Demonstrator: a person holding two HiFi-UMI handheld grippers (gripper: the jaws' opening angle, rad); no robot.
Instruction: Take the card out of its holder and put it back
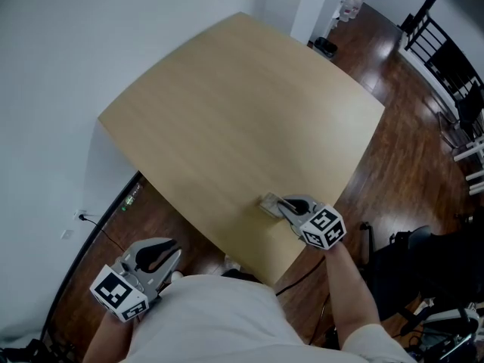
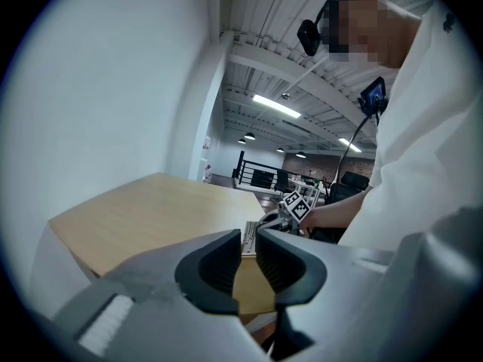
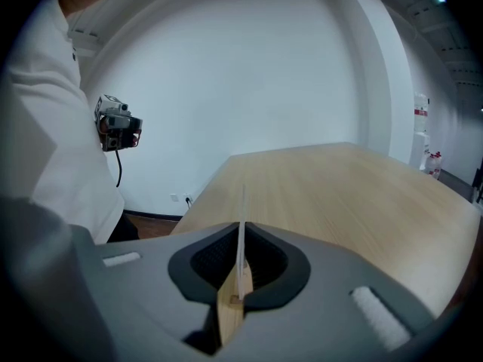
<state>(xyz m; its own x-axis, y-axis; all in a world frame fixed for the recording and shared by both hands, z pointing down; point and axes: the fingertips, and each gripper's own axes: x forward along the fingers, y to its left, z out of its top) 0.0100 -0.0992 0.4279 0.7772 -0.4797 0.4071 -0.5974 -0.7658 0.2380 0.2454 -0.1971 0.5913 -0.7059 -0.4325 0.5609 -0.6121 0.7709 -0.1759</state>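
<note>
Wooden table: right gripper is pinching the card edge-on, lengthwise along its jaws; left gripper, slightly parted and empty, is hanging off-table.

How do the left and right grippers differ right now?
The right gripper is over the near edge of the table; the left gripper hangs off it, beside the person. The right gripper's jaws are shut on a thin card, seen edge-on; the left gripper's stand slightly apart, empty. Both carry marker cubes.
</note>
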